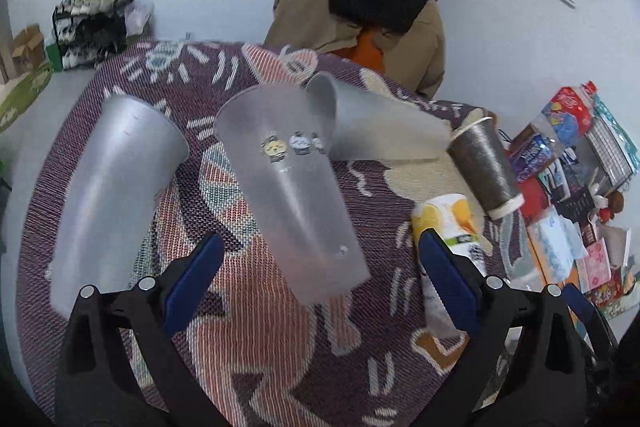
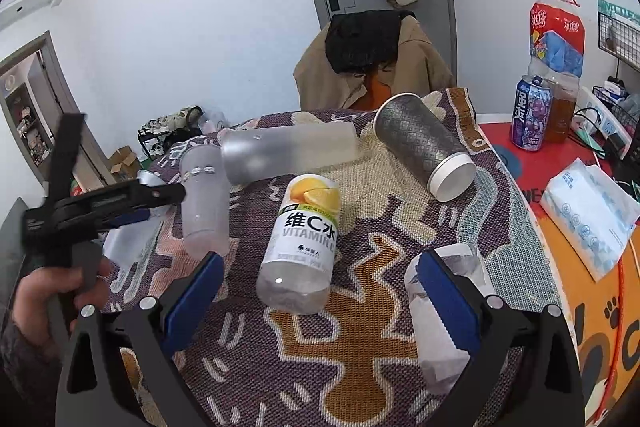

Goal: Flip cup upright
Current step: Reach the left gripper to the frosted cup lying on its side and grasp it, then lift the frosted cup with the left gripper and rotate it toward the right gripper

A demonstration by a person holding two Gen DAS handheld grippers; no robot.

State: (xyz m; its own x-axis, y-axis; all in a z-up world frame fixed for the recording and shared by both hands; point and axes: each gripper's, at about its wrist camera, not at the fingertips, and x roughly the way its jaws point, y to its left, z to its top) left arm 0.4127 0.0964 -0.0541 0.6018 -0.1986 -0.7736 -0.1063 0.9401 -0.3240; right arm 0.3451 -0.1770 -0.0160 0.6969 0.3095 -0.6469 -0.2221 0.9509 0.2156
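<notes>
Several cups lie on their sides on a patterned cloth [image 1: 248, 347]. A frosted cup with small stickers [image 1: 288, 183] lies in the middle, its base toward my open left gripper [image 1: 316, 279], which hovers just above and short of it. It shows too in the right wrist view [image 2: 204, 199]. A plain grey cup [image 1: 108, 183] lies to its left, another frosted cup [image 1: 380, 127] behind. A dark patterned cup [image 2: 424, 147] lies at the back right. My right gripper [image 2: 320, 291] is open and empty over a Vitamin C cup [image 2: 304, 239]; a clear cup [image 2: 436, 311] is by its right finger.
A chair draped with a tan coat [image 2: 372, 67] stands behind the table. A drink bottle [image 2: 556, 47], a can [image 2: 530, 115] and a tissue pack [image 2: 592, 219] sit on the red surface at right. Bags and boxes [image 1: 88, 27] lie on the floor at left.
</notes>
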